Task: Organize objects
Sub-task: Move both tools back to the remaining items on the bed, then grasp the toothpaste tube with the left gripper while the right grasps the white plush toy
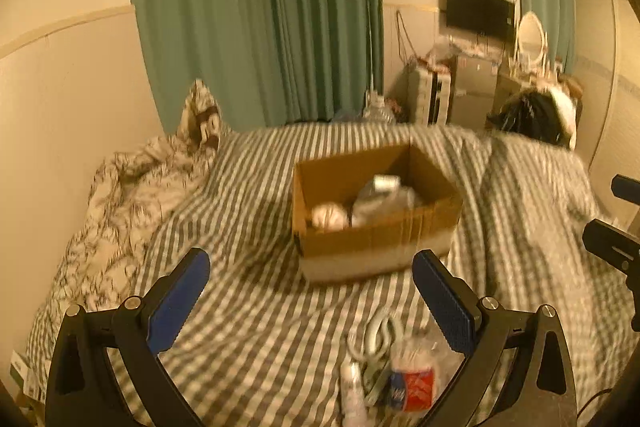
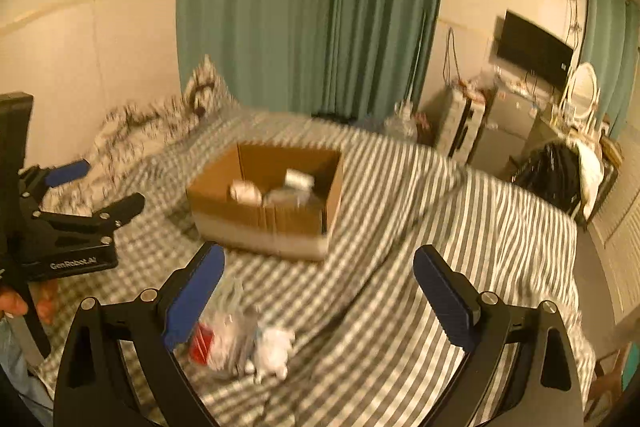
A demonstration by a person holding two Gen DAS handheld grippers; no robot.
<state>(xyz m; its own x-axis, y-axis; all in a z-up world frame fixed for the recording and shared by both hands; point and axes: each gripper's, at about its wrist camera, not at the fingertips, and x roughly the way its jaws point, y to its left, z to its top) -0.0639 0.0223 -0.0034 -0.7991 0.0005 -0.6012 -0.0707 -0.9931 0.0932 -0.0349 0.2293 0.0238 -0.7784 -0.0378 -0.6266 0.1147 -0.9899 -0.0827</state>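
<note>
An open cardboard box (image 1: 372, 227) (image 2: 272, 211) sits on the striped bed, holding a white round item (image 1: 330, 217) and clear plastic packaging (image 1: 380, 199). My left gripper (image 1: 312, 255) hangs open just in front of the box, nothing between its blue pads. Below it lie white-handled scissors (image 1: 376, 339), a clear bag with a red label (image 1: 416, 375) and a white tube (image 1: 352, 387). My right gripper (image 2: 320, 251) is also open and empty, above the same bag (image 2: 224, 335) and a small white figure (image 2: 274, 351). The left gripper (image 2: 108, 185) shows at the left edge of the right wrist view.
The grey-and-white striped cover (image 1: 248, 307) spans the bed, with a crumpled patterned duvet (image 1: 120, 211) along the left wall. Green curtains (image 1: 256, 19) hang behind. Right of the bed stand a black bag (image 2: 552, 175), cabinets and a mirror (image 2: 582, 87). A person's hand (image 2: 16, 303) grips the left handle.
</note>
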